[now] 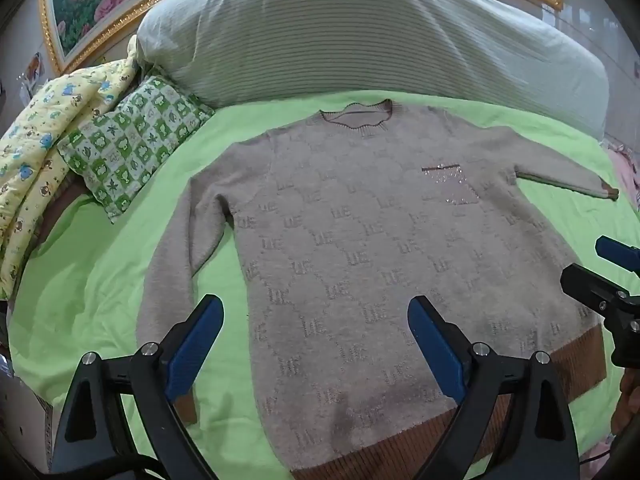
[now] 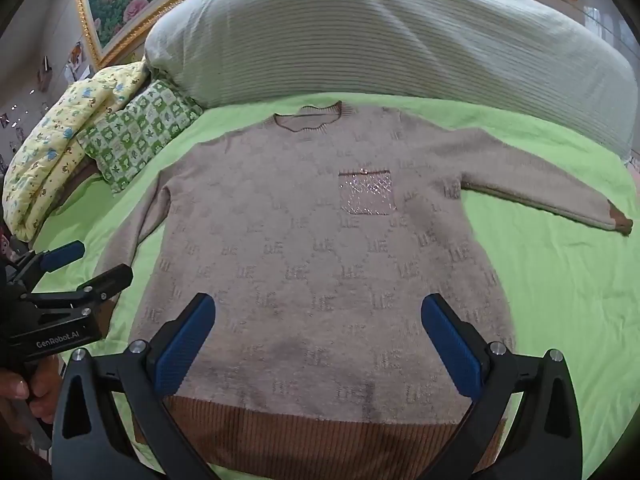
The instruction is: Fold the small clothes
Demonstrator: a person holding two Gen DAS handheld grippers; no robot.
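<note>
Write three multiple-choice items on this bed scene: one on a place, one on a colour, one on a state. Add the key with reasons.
1. Where is the sparkly pocket on the sweater?
A. chest
B. hem
C. sleeve
2. What colour is the sheet under it?
A. white
B. light green
C. pink
3. How does the right tool stand?
A. shut on the hem
B. open
C. shut on a sleeve

Key: A, the pocket sits below the collar; B, green shows all round the sweater; B, its blue pads stand wide apart above the knit.

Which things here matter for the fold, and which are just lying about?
For the job: sweater, spread flat on the green sheet; left gripper and right gripper, both open.
Lying about: striped bolster, checked pillow, yellow quilt, framed picture.
</note>
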